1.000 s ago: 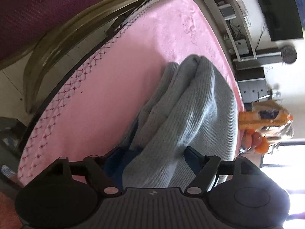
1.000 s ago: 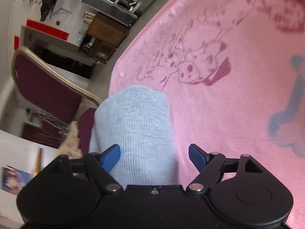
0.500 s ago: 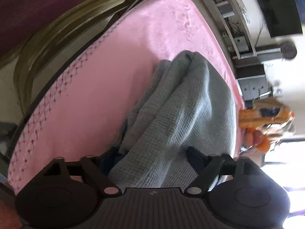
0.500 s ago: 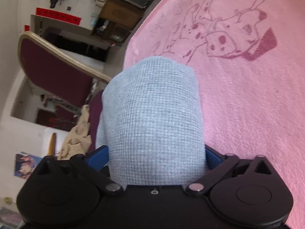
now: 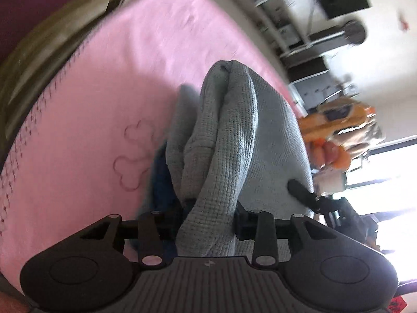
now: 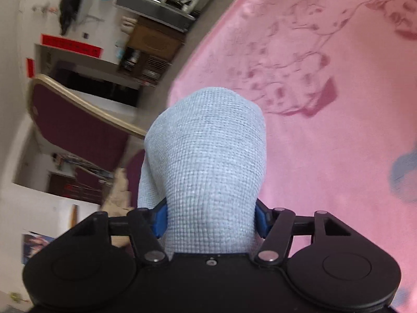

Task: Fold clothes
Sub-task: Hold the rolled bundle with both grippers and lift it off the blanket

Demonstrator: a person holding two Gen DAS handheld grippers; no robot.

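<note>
Grey knit garment [image 5: 234,140] is bunched between both sets of jaws, above the pink blanket [image 5: 104,91]. The left gripper [image 5: 208,208] is clamped on a thick ridge of folds; the right gripper [image 6: 211,219] is clamped on a rounded wad. It looks soft, limp and light, so gathered edges offer the surest hold.

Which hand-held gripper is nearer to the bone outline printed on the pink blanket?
Left. The left hand-held gripper grips the grey garment right beside the bone outline; the right hand-held gripper sits across the garment from it.
</note>
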